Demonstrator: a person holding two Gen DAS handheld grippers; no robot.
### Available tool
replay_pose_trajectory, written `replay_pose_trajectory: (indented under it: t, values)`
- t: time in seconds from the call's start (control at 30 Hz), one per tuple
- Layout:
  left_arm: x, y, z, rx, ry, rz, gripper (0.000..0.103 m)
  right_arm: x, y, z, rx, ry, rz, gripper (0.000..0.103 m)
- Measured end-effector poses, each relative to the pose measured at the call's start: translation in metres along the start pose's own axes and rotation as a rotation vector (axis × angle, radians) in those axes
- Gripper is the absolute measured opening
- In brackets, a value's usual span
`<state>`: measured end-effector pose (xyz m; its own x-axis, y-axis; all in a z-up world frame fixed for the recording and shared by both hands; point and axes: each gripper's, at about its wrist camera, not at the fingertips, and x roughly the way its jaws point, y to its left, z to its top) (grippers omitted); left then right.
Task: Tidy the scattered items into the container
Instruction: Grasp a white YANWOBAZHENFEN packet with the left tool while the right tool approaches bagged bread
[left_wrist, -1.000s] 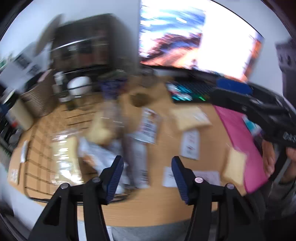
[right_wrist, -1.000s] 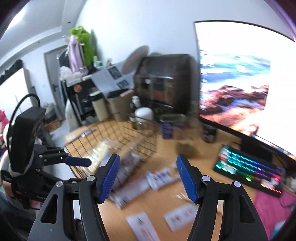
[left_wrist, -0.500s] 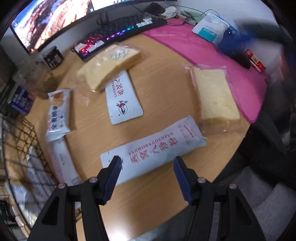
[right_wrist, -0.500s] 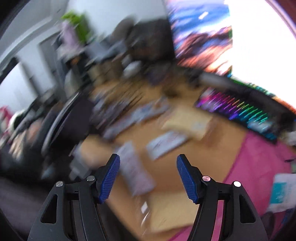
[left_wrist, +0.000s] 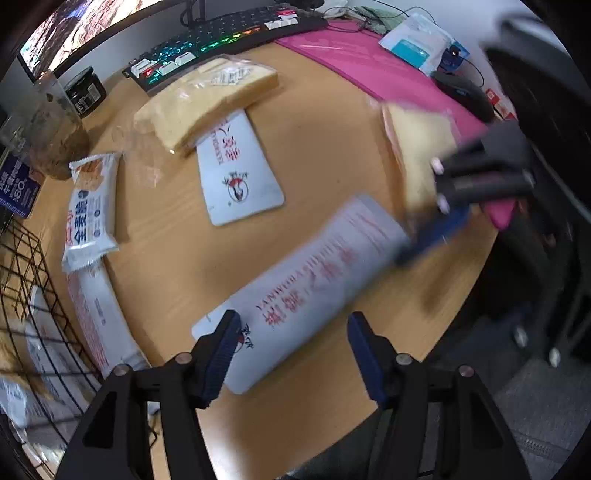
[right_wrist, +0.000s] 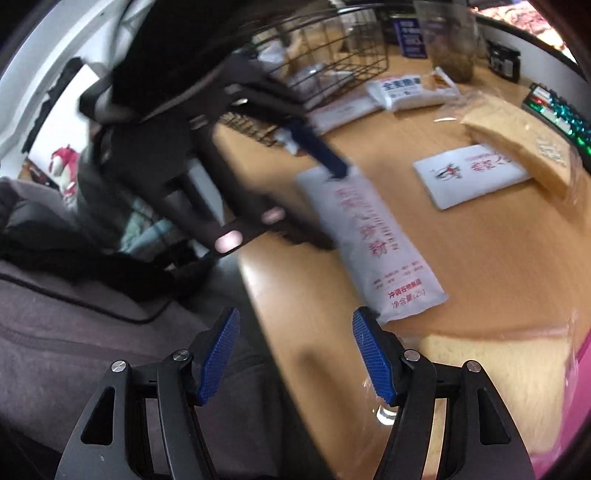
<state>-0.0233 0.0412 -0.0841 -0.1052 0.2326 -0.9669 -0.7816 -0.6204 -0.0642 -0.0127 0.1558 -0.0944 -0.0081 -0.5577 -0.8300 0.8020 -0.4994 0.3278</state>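
Note:
A long white packet with red writing lies on the wooden table near its front edge; it also shows in the right wrist view. My left gripper is open just above its near end. My right gripper is open over the table's edge, near a wrapped bread slice. That gripper appears blurred in the left wrist view at the packet's far end. The black wire basket holds several packets at the left.
On the table lie a flat white sachet, a wrapped bread loaf, a wholewheat bread packet and another white packet beside the basket. A keyboard, pink mat, mouse and jars stand behind.
Both grippers have swung down from looking across the room to the table. The left has closed in on the long white packet; the right has come to the packet's far end.

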Motion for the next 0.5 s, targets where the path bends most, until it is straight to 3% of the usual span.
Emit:
replay_pose_trajectory:
  t: [0.1,0.17,0.4,0.5]
  values:
    - [-0.003,-0.006,-0.01,0.003,0.0,-0.05,0.066,-0.004,-0.01,0.005,0.004,-0.024,-0.075,0.065]
    - [-0.005,-0.01,-0.015,0.007,-0.001,-0.066,0.066,-0.007,-0.015,0.006,0.014,-0.043,-0.079,0.065]
    - [-0.015,0.0,-0.012,-0.098,-0.032,-0.004,0.067,-0.014,-0.011,0.013,-0.001,-0.057,-0.128,0.065]
    - [-0.014,-0.003,-0.005,-0.087,-0.046,0.051,0.067,-0.03,-0.007,0.014,0.003,-0.088,-0.185,0.065]
